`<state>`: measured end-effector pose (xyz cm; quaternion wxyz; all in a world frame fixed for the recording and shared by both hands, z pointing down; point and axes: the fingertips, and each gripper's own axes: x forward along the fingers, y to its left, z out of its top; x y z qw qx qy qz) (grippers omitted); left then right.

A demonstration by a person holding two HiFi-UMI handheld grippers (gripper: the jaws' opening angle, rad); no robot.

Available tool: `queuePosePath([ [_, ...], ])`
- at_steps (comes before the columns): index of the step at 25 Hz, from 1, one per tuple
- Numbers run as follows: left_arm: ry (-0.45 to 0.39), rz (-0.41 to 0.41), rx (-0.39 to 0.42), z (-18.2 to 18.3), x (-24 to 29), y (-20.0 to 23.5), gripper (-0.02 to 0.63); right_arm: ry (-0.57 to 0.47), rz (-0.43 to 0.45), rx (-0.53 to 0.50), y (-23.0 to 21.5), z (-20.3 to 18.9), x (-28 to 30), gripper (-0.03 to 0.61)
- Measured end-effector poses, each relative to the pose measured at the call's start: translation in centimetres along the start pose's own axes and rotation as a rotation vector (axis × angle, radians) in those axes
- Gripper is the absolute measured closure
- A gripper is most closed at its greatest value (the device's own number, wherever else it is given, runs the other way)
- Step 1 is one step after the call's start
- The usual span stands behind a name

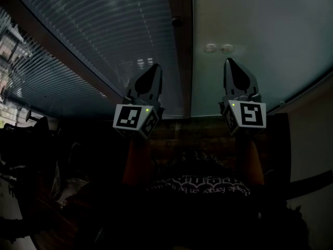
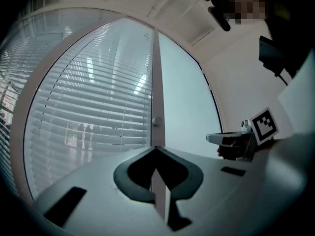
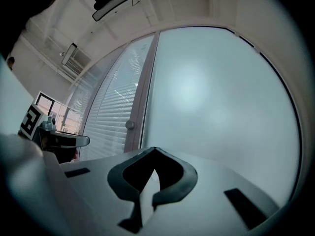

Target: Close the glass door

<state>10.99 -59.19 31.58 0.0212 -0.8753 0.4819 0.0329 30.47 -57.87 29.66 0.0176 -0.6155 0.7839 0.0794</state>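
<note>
Count: two tongs, two marker cubes, two panes, one post, one knob.

The left tongs (image 1: 155, 66) and the right tongs (image 1: 229, 61) are held up side by side, well apart, tips pointing toward the far glazing. Each gripper view shows the tips of its own jaws clenched together with nothing between them. Each tongs carries a marker cube, left (image 1: 134, 119) and right (image 1: 248, 115), with a black-and-white square pattern. A small green light (image 1: 147, 109) glows beside each cube. Two forearms (image 1: 136, 163) run back from the tongs toward the near edge.

The glass door (image 1: 270, 40) is the frosted, pale grey-green pane on the far right, plain and smooth. Its left edge meets a narrow upright post (image 1: 182, 61). One small round knob (image 3: 129, 125) sits on that post. Left of the post stands a slatted pane (image 1: 109, 40), with horizontal blinds from top to bottom. The right tongs point at the frosted pane and the left tongs at the slatted pane near the post. Contact with either cannot be told.

Two small pale round spots (image 1: 218, 48) show on the frosted pane; their nature cannot be told.

Writing: pale lettering on the dark garment (image 1: 200, 184) at the near edge is too dim to read.
</note>
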Motion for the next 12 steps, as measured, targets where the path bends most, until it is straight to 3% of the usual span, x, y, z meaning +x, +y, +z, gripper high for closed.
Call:
queuePosePath([
  [12,-0.014,0.014,-0.002,-0.01,-0.45,0.91,0.618,0.009,-0.012,-0.008,-0.01,-0.04,-0.03,0.575],
])
